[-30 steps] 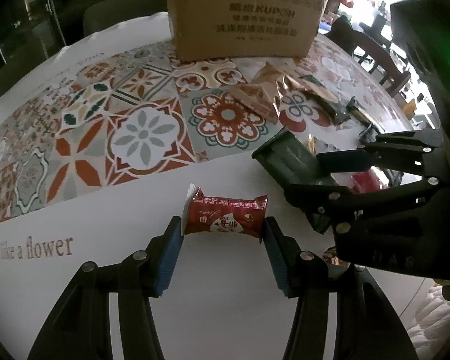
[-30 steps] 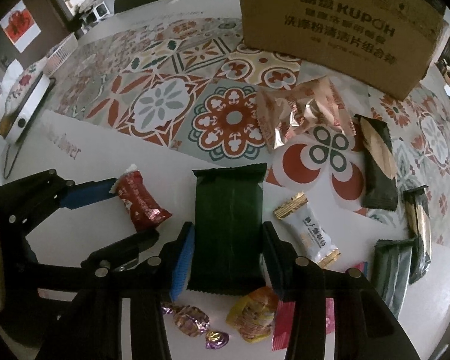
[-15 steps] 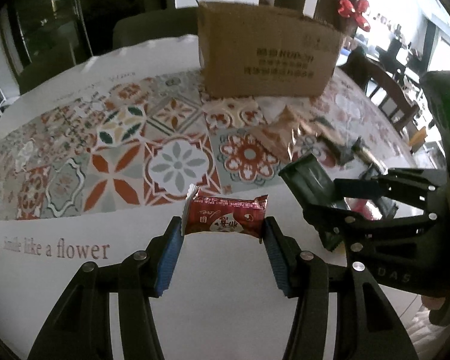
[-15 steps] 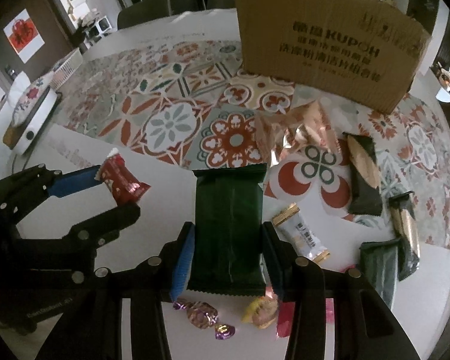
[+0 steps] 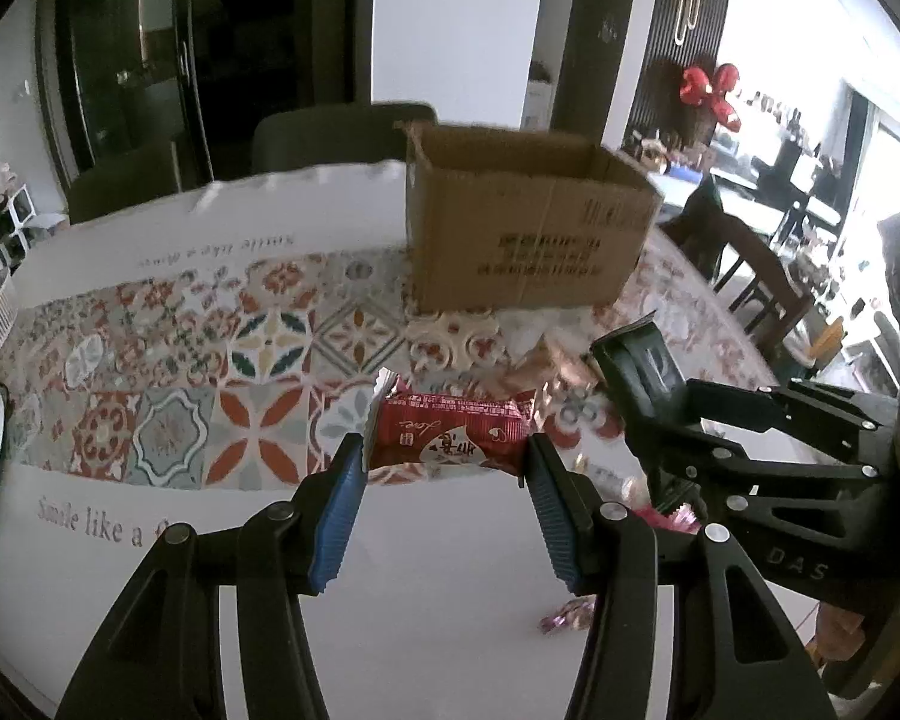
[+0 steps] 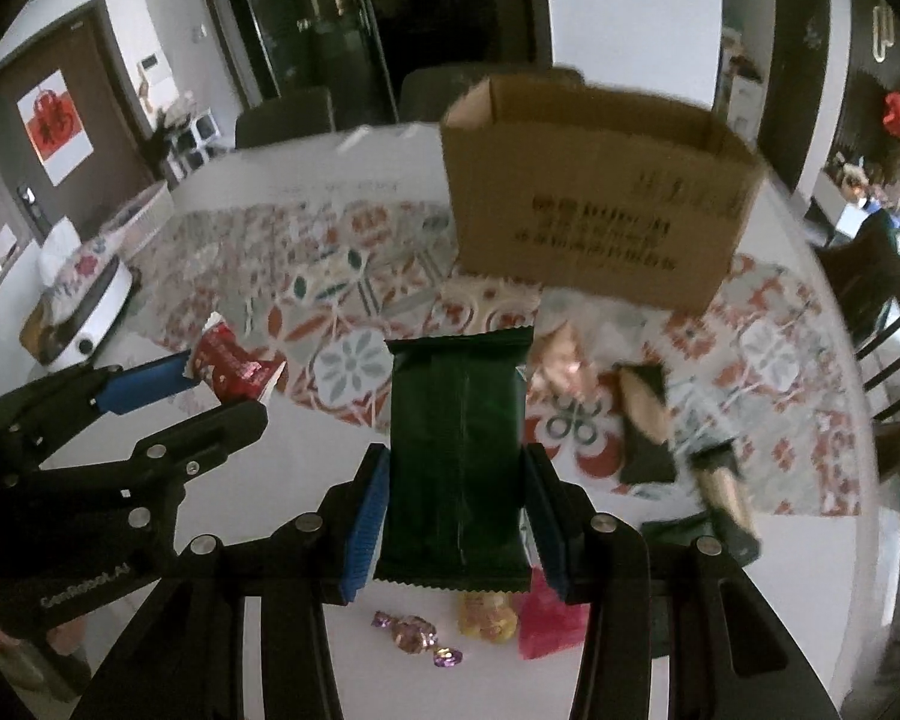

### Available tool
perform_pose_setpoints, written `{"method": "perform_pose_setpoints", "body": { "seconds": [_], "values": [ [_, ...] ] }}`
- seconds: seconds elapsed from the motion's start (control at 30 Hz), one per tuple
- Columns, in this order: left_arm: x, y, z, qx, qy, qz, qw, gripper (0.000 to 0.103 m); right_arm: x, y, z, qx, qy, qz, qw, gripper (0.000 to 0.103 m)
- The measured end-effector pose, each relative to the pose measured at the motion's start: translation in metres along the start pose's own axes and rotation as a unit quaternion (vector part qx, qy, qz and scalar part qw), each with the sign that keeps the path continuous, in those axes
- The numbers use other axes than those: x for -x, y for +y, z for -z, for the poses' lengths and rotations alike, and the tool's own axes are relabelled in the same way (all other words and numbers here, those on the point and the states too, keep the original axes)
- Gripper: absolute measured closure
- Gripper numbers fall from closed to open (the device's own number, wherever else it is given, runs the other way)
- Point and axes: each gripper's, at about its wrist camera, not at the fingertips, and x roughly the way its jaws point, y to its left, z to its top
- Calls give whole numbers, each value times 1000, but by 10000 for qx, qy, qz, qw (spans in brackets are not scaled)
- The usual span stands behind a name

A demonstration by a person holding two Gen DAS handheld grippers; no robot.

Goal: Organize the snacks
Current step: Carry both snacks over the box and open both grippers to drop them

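Observation:
My left gripper (image 5: pixel 444 480) is shut on a red snack packet (image 5: pixel 447 435) and holds it above the table. My right gripper (image 6: pixel 456 498) is shut on a dark green snack packet (image 6: pixel 456 456), also lifted. An open cardboard box (image 5: pixel 522 222) stands on the patterned tablecloth beyond both; it also shows in the right wrist view (image 6: pixel 594 192). In the right wrist view the left gripper (image 6: pixel 234 384) with its red packet (image 6: pixel 228 360) is at the left. In the left wrist view the right gripper (image 5: pixel 660 408) with the green packet (image 5: pixel 642 366) is at the right.
Loose snacks lie on the table: purple candies (image 6: pixel 417 639), a yellow packet (image 6: pixel 486 621), a pink packet (image 6: pixel 549 621), dark bars (image 6: pixel 645 420) and a gold wrapper (image 6: pixel 564 363). A white appliance (image 6: pixel 87 312) sits at the left. Chairs (image 6: pixel 888 312) surround the table.
Both grippers have risen from the table with their packets and tilted up, so the box's open top now shows and sits nearer ahead.

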Motion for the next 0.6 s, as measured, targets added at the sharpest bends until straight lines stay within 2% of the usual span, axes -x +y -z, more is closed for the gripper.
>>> {"method": "perform_pose_setpoints", "body": {
  "seconds": [0.23,0.6],
  "values": [
    [19,-18,-28,-80,-442,-41,9990,50,33,-15,-18,-156,-482,97,9987,58],
    [24,-43,-78,-104,-981,-17,9951,50,60,-47,-51,-277,-1127,179,9931,57]
  ]
}}
